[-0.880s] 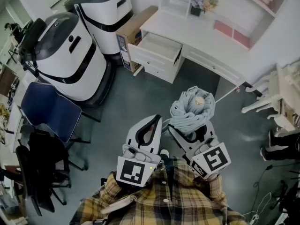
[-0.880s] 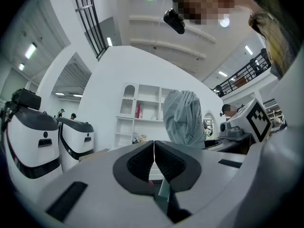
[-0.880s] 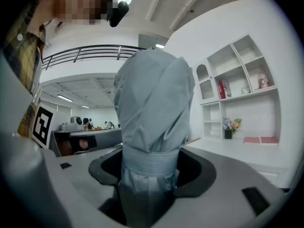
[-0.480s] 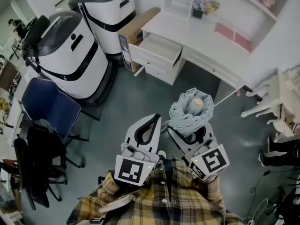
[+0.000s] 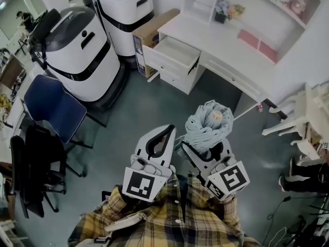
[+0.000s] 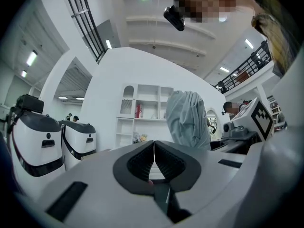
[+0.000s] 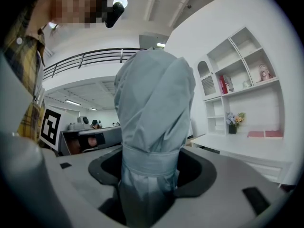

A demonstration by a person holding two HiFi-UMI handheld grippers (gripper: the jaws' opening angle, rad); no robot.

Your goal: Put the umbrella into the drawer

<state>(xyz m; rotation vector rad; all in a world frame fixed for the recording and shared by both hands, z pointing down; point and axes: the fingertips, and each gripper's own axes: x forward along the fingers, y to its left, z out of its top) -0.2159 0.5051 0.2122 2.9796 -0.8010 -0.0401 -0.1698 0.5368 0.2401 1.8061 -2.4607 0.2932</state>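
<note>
Right gripper [image 5: 204, 149] grasping umbrella [image 5: 207, 125]; left gripper [image 5: 169, 129] clenched, empty; open drawer [image 5: 174, 54] ahead, chair [image 5: 49, 110] aside.

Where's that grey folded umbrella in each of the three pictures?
Head view: umbrella lower centre.
Left gripper view: right of centre, upright.
Right gripper view: centre, between the jaws.
Shared landmark: the flowers.

A: What sits left of the left claw [image 5: 170, 129]?
B: A blue chair [image 5: 49, 109], with a white machine [image 5: 77, 50] ahead-left.
A: Straight ahead?
B: A cardboard box [image 5: 157, 24] far off, flowers [image 5: 226, 8] farther right.
</note>
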